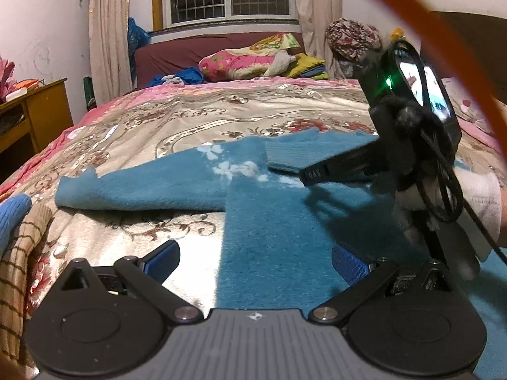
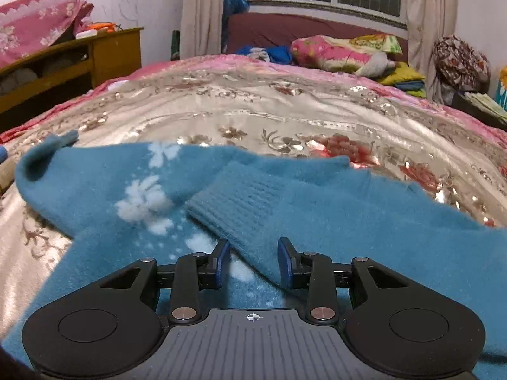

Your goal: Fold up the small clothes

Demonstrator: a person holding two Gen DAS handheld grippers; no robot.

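A fluffy teal sweater [image 1: 279, 228] with white flower marks lies flat on the floral bedspread [image 1: 196, 120]. One sleeve [image 1: 136, 190] stretches out to the left. The other sleeve [image 2: 285, 202] is folded across the body, with its ribbed cuff [image 2: 228, 212] toward the middle. My left gripper [image 1: 256, 262] hovers low over the sweater's left edge, open wide and holding nothing. My right gripper [image 2: 253, 262] is open, and the folded sleeve's near edge lies between its blue pads [image 2: 286, 264]. In the left wrist view the right gripper [image 1: 317, 174] reaches in from the right over the cuff.
A brown striped garment [image 1: 19, 253] and something blue [image 1: 12, 218] lie at the bed's left edge. Pillows and folded bedding [image 2: 342, 52] are piled at the far end. A wooden cabinet [image 2: 104, 53] stands to the left. A blurred orange cable [image 1: 443, 47] crosses the left wrist view.
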